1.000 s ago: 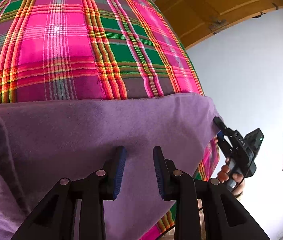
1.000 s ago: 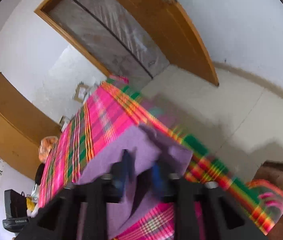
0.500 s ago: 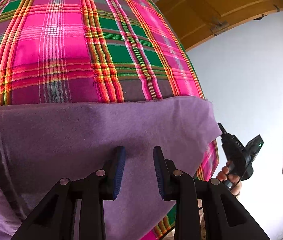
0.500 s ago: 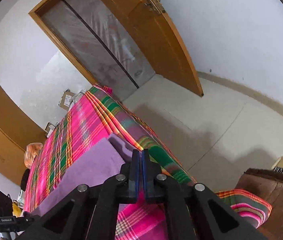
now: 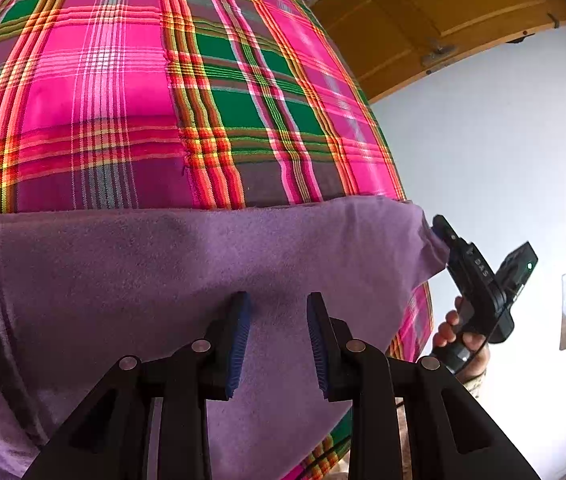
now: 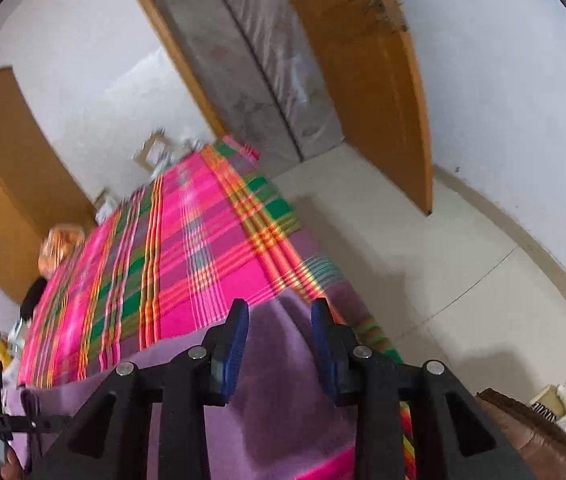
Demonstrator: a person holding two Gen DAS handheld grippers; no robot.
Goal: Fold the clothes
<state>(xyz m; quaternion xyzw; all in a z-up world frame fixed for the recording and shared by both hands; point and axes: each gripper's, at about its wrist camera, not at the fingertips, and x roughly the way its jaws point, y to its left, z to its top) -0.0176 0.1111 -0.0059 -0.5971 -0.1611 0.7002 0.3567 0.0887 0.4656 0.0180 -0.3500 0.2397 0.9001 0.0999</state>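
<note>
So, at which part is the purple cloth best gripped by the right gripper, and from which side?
Probably the raised corner of the purple cloth, which stands up between the open right gripper fingers. Come from the bed's floor-side edge; elsewhere the cloth lies flat.

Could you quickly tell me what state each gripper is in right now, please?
Left gripper: open, over the purple garment.
Right gripper: open, holding nothing.

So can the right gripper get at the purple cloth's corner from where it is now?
Probably yes. The right gripper is open, and the purple cloth corner rises between its fingers with nothing in the way.
</note>
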